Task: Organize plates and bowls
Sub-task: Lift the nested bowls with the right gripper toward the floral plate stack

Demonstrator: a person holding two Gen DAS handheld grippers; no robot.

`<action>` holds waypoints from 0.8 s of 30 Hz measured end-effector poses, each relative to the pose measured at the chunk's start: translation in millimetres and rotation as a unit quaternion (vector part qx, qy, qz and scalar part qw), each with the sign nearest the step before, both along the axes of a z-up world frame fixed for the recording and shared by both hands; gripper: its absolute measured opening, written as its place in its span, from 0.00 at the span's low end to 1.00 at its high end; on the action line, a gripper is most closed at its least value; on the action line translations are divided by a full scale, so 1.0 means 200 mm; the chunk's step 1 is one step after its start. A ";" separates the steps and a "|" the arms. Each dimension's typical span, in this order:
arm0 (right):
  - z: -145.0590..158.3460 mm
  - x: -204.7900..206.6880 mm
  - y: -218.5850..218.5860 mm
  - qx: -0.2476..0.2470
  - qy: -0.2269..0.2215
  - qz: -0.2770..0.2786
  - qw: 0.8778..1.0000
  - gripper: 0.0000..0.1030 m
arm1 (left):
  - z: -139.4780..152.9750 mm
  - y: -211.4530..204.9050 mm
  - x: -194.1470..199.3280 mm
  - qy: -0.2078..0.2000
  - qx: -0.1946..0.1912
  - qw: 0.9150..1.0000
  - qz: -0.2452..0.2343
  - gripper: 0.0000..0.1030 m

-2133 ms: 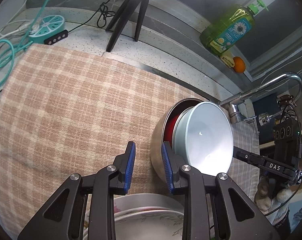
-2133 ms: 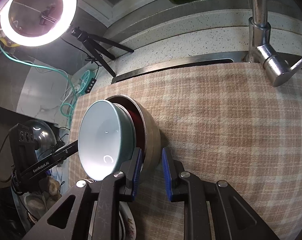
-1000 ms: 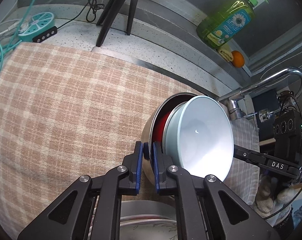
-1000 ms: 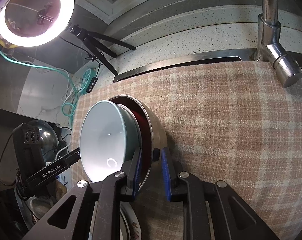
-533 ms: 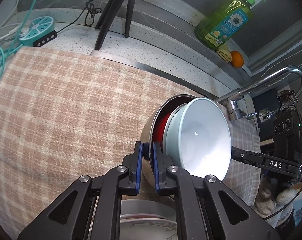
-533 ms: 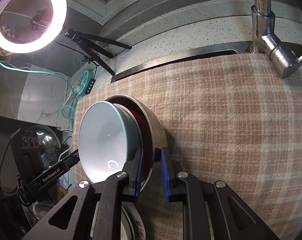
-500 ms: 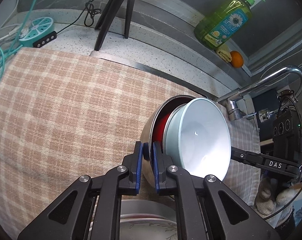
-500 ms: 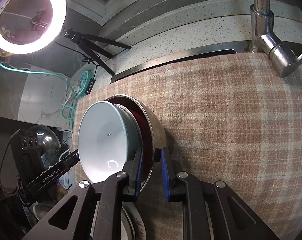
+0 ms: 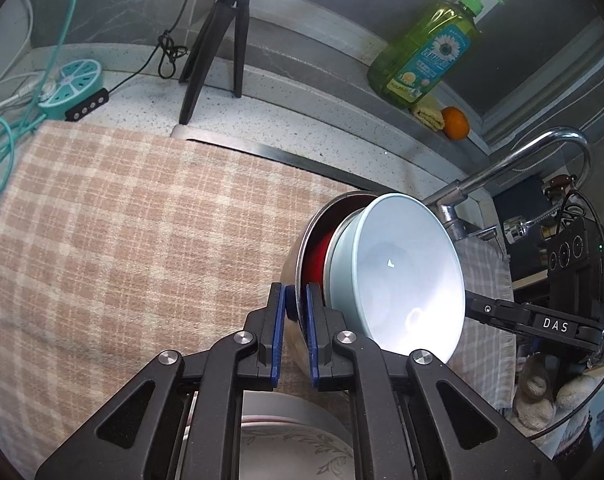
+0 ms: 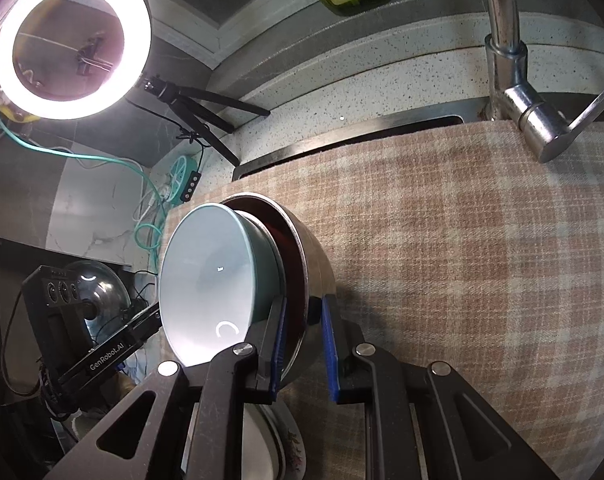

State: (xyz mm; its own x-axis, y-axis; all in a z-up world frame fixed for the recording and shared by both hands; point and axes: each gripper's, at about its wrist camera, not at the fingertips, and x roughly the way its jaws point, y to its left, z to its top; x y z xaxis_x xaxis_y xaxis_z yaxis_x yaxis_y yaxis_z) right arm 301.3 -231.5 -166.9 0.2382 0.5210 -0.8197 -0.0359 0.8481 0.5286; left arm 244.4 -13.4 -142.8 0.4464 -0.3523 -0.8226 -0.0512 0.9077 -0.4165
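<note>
A steel bowl carries a red bowl and, innermost, a pale blue bowl. The nested stack hangs tilted above the checked cloth. My left gripper is shut on the steel bowl's rim on one side. On the opposite side my right gripper is shut on the same rim. Each gripper also shows in the other's view, beyond the blue bowl. Under the grippers lies a stack of floral plates, mostly hidden.
The cloth covers the sink, with the tap at its edge. A green soap bottle and an orange sit on the back ledge. A tripod with a ring light and a power strip stand on the counter.
Both grippers, open around the steel bowl's rim two seconds ago, have shut on it. The stack has since risen a little above the cloth.
</note>
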 end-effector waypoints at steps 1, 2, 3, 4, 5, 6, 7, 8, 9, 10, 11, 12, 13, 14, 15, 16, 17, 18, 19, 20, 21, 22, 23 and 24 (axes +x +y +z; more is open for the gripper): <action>0.02 -0.01 0.00 0.000 -0.002 0.000 1.000 0.15 | 0.01 0.00 -0.01 -0.002 0.001 1.000 -0.001 0.07; 0.03 -0.01 0.01 -0.001 -0.004 0.000 1.000 0.15 | 0.03 0.01 -0.01 -0.005 0.001 1.000 -0.002 0.07; 0.05 -0.03 0.02 0.000 -0.007 0.000 1.000 0.15 | 0.04 0.01 -0.02 -0.007 0.002 1.000 -0.002 0.06; 0.06 -0.04 0.03 0.001 -0.009 0.000 1.000 0.15 | 0.05 0.02 -0.03 -0.010 0.003 1.000 -0.003 0.07; 0.08 -0.05 0.04 0.001 -0.011 0.000 1.000 0.15 | 0.07 0.02 -0.04 -0.012 0.004 1.000 -0.003 0.07; 0.10 -0.06 0.05 0.001 -0.015 0.000 1.000 0.15 | 0.08 0.03 -0.05 -0.015 0.004 1.000 -0.003 0.07; 0.11 -0.08 0.05 0.000 -0.017 0.000 1.000 0.15 | 0.09 0.03 -0.07 -0.017 0.004 1.000 -0.004 0.07; 0.12 -0.10 0.06 0.000 -0.019 0.000 1.000 0.15 | 0.11 0.04 -0.08 -0.019 0.004 1.000 -0.005 0.07; 0.13 -0.12 0.07 0.001 -0.020 -0.001 1.000 0.15 | 0.12 0.05 -0.09 -0.021 0.003 1.000 -0.005 0.06; 0.14 -0.13 0.08 0.001 -0.022 -0.001 1.000 0.15 | 0.13 0.05 -0.10 -0.023 0.004 1.000 -0.006 0.06; 0.15 -0.15 0.09 0.001 -0.023 -0.002 1.000 0.15 | 0.14 0.06 -0.12 -0.026 0.004 1.000 -0.008 0.07; 0.15 -0.16 0.10 0.001 -0.024 -0.003 1.000 0.15 | 0.14 0.07 -0.13 -0.027 0.004 1.000 -0.009 0.07; 0.16 -0.19 0.12 0.001 -0.026 -0.004 1.000 0.15 | 0.15 0.08 -0.15 -0.030 0.005 1.000 -0.010 0.07; 0.17 -0.20 0.13 0.001 -0.028 -0.005 1.000 0.15 | 0.16 0.08 -0.17 -0.031 0.005 0.999 -0.011 0.07; 0.17 -0.23 0.14 0.001 -0.029 -0.006 1.000 0.15 | 0.17 0.10 -0.19 -0.034 0.006 0.999 -0.012 0.07; 0.17 -0.25 0.16 0.002 -0.031 -0.006 1.000 0.15 | 0.18 0.11 -0.21 -0.035 0.006 0.999 -0.013 0.07; 0.18 -0.27 0.17 0.002 -0.032 -0.007 0.999 0.15 | 0.18 0.12 -0.22 -0.037 0.006 0.999 -0.014 0.07; 0.18 -0.29 0.18 0.002 -0.032 -0.008 0.999 0.15 | 0.19 0.13 -0.24 -0.038 0.007 0.999 -0.016 0.07; 0.18 -0.32 0.20 0.002 -0.033 -0.009 0.999 0.15 | 0.19 0.14 -0.26 -0.039 0.008 0.999 -0.017 0.07; 0.18 -0.34 0.21 0.003 -0.033 -0.010 0.999 0.15 | 0.19 0.15 -0.28 -0.040 0.009 0.999 -0.018 0.07; 0.18 -0.36 0.22 0.003 -0.033 -0.011 0.999 0.15 | 0.19 0.16 -0.30 -0.040 0.010 0.999 -0.020 0.07; 0.18 -0.39 0.23 0.004 -0.033 -0.012 0.999 0.15 | 0.19 0.17 -0.32 -0.040 0.010 0.999 -0.021 0.07; 0.18 -0.41 0.25 0.004 -0.033 -0.013 0.999 0.15 | 0.19 0.18 -0.33 -0.040 0.010 0.999 -0.022 0.07; 0.18 -0.43 0.26 0.004 -0.032 -0.014 0.999 0.15 | 0.19 0.19 -0.35 -0.040 0.009 0.999 -0.022 0.07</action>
State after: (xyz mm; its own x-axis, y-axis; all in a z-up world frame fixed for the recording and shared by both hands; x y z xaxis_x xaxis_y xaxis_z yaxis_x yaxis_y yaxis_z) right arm 214.5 -179.1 -131.8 0.3052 0.5206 -0.7974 -0.0468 0.8445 0.5334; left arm 174.1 24.2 -104.7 0.4956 -0.3580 -0.7913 0.0225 0.9161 -0.4004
